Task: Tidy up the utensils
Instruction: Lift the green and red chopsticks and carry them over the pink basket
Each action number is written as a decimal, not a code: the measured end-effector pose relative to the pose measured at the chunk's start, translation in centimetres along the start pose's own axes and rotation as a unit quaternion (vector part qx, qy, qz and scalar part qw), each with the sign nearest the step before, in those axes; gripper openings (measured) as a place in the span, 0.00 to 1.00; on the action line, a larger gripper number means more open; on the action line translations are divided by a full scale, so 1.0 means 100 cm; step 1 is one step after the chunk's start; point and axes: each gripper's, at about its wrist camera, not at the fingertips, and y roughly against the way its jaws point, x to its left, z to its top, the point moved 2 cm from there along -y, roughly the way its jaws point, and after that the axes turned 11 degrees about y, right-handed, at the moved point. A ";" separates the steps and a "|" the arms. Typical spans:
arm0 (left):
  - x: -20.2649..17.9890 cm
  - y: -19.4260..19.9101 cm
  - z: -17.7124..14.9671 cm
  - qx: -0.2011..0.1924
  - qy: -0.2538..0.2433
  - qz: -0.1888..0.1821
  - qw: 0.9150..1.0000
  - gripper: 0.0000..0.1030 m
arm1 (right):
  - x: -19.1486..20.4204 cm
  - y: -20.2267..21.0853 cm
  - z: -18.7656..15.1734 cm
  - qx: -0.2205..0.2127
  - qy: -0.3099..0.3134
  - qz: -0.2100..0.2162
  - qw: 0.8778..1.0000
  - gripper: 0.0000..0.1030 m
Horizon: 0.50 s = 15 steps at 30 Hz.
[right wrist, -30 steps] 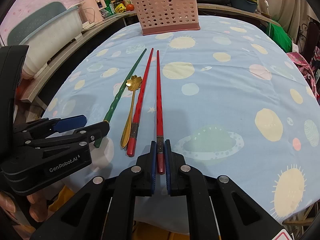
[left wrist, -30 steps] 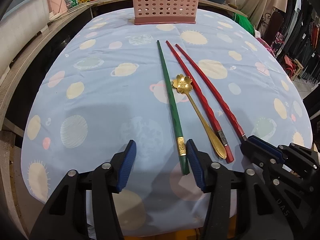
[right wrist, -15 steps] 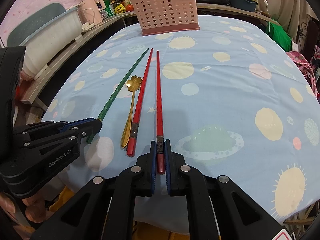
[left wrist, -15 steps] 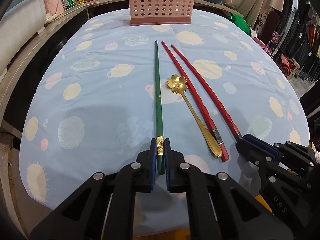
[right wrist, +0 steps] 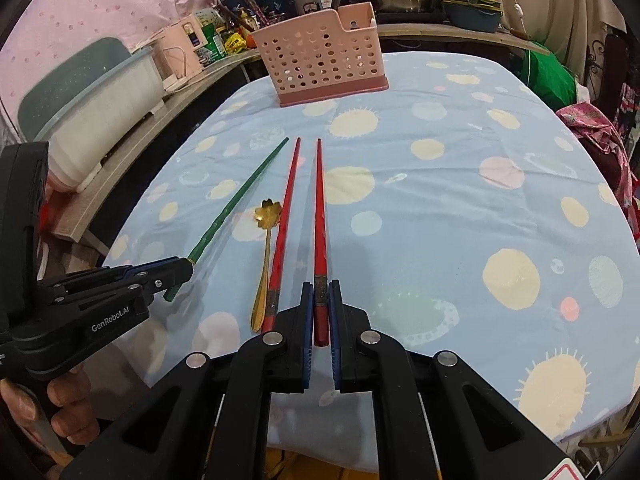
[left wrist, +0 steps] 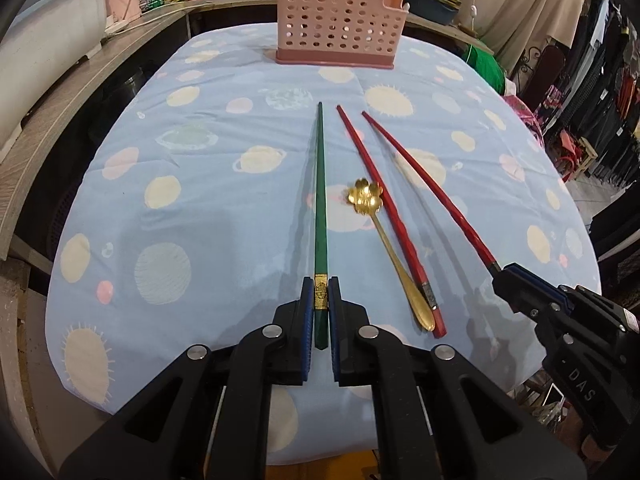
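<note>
My left gripper [left wrist: 319,292] is shut on the thick end of a green chopstick [left wrist: 320,200], which is raised off the cloth and casts a shadow. My right gripper [right wrist: 320,296] is shut on the end of a red chopstick [right wrist: 319,216], also lifted. A second red chopstick [left wrist: 380,216] and a gold flower-bowl spoon [left wrist: 384,240] lie on the cloth between them. A pink perforated utensil basket [left wrist: 336,20] stands at the far end of the table. The right gripper shows in the left wrist view [left wrist: 505,276], the left gripper in the right wrist view [right wrist: 186,270].
The table has a light blue planet-print cloth [left wrist: 200,184]. A wooden counter [left wrist: 60,120] with a white bin [right wrist: 100,116] runs along the left. Pots and bottles stand behind the basket. Clothes hang at the right.
My left gripper moved right and shut on the green chopstick, then lifted it. My right gripper kept hold of the red chopstick and raised it off the cloth.
</note>
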 end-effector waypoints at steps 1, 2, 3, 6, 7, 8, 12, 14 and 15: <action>0.000 0.004 0.003 -0.004 0.002 -0.003 1.000 0.07 | -0.001 0.004 0.004 -0.006 -0.001 0.000 1.000 0.07; 0.000 0.007 0.007 -0.007 0.004 -0.005 1.000 0.07 | -0.002 0.007 0.008 -0.012 -0.002 0.000 1.000 0.07; 0.001 0.011 0.011 -0.013 0.007 -0.009 1.000 0.07 | -0.003 0.011 0.012 -0.018 -0.003 0.001 1.000 0.07; 0.001 0.025 0.025 -0.029 0.014 -0.018 0.999 0.07 | -0.007 0.023 0.028 -0.040 -0.006 -0.001 0.999 0.07; 0.001 0.029 0.029 -0.035 0.015 -0.019 0.999 0.07 | -0.009 0.026 0.033 -0.047 -0.008 0.000 0.999 0.07; 0.001 0.033 0.033 -0.042 0.017 -0.021 0.999 0.07 | -0.011 0.029 0.038 -0.053 -0.011 0.001 0.999 0.07; 0.002 0.050 0.056 -0.071 0.023 -0.026 0.997 0.07 | -0.019 0.039 0.060 -0.078 -0.019 0.003 0.997 0.07; 0.003 0.056 0.066 -0.082 0.025 -0.027 0.996 0.07 | -0.023 0.044 0.072 -0.092 -0.025 0.006 0.995 0.07; 0.003 0.059 0.073 -0.089 0.026 -0.026 0.995 0.07 | -0.026 0.047 0.078 -0.099 -0.026 0.007 0.995 0.07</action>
